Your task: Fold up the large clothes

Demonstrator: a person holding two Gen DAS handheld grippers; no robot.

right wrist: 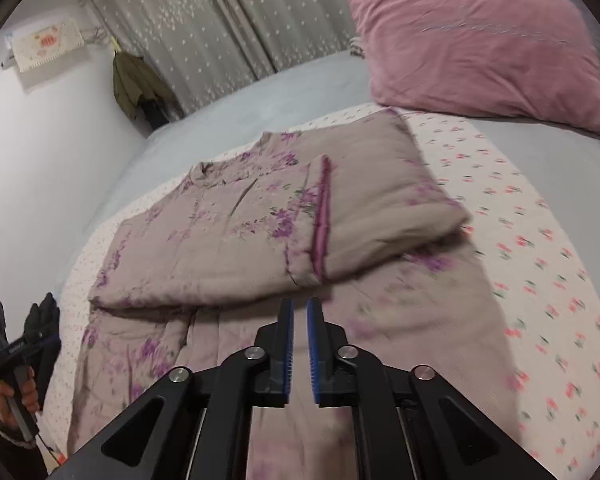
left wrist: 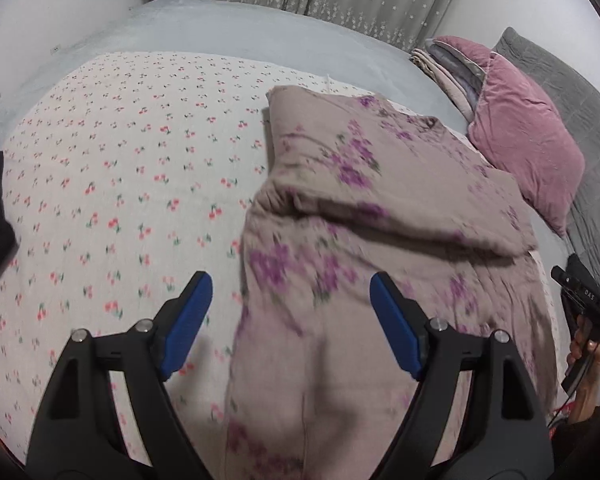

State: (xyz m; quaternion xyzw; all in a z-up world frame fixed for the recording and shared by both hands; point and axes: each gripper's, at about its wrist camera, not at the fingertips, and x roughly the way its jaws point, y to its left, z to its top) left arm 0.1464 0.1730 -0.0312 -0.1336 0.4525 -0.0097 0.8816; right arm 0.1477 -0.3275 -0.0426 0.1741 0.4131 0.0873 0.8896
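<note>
I see the padded floral garment (right wrist: 260, 240) lying on the cherry-print sheet (left wrist: 100, 184) of the bed, on the side nearer the pink pillow (right wrist: 472, 44), with its upper part folded over into a thick layer. My left gripper (left wrist: 291, 320) hangs over the garment's lower part with its blue pads spread wide and nothing between them. My right gripper (right wrist: 299, 350) sits above the same lower part, pads drawn nearly together with a narrow gap, pinching no cloth.
</note>
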